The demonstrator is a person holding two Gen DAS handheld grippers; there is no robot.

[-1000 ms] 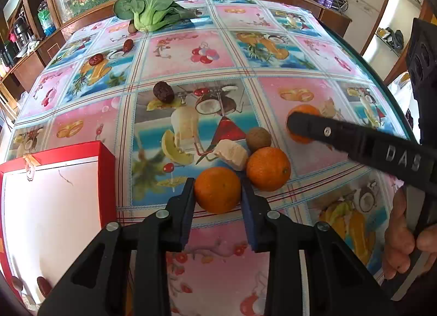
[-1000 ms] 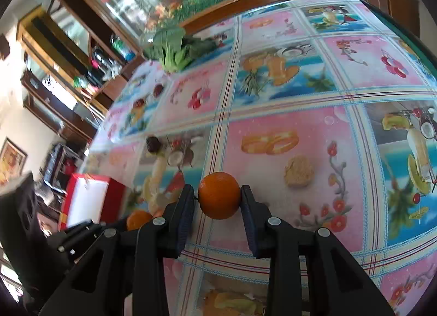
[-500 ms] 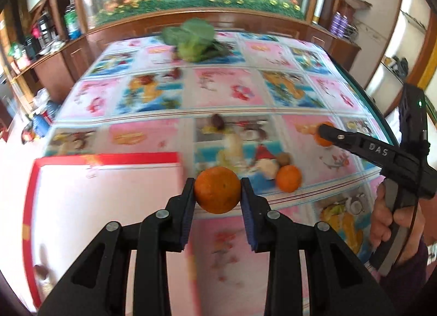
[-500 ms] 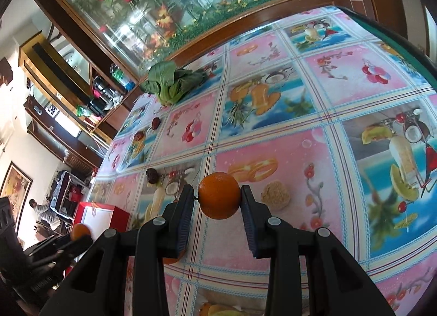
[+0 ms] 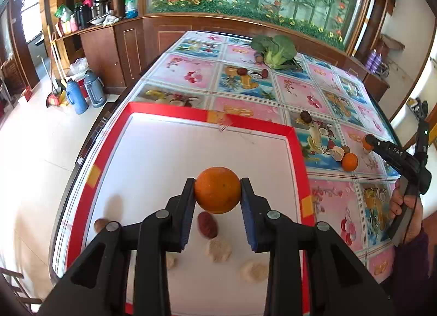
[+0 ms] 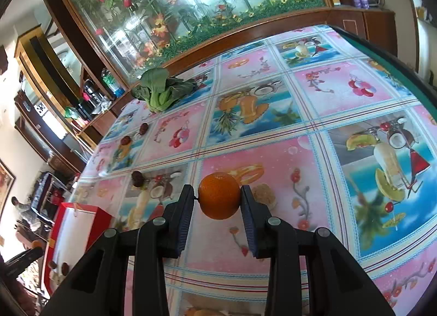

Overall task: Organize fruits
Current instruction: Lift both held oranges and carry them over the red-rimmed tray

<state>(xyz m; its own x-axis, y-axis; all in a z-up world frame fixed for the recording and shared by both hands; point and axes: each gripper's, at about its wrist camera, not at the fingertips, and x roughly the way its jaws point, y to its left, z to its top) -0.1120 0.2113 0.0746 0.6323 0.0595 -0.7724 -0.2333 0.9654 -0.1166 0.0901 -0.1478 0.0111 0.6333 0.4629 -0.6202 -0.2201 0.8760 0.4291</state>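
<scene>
My left gripper (image 5: pixel 218 193) is shut on an orange (image 5: pixel 217 189) and holds it above the white floor of the red-rimmed box (image 5: pixel 166 109). In the box lie a red date (image 5: pixel 207 224) and several pale round pieces (image 5: pixel 218 250). My right gripper (image 6: pixel 218 197) is shut on a second orange (image 6: pixel 219 195), held above the fruit-print tablecloth; it also shows in the left wrist view (image 5: pixel 367 142). A third orange (image 5: pixel 349 162) sits on the cloth beside a brown fruit (image 5: pixel 345 149) and a pale piece (image 5: pixel 338 153).
A bok choy (image 6: pixel 159 89) lies at the far end of the table, with dates (image 6: pixel 144 128) near it and another date (image 6: pixel 137 178) closer in. A pale piece (image 6: pixel 263 193) lies just right of my right gripper. The red box (image 6: pixel 82 210) stands at the table's left edge.
My left gripper lifted its orange off the cloth and carried it left over the red box. My right gripper rose a little with its orange.
</scene>
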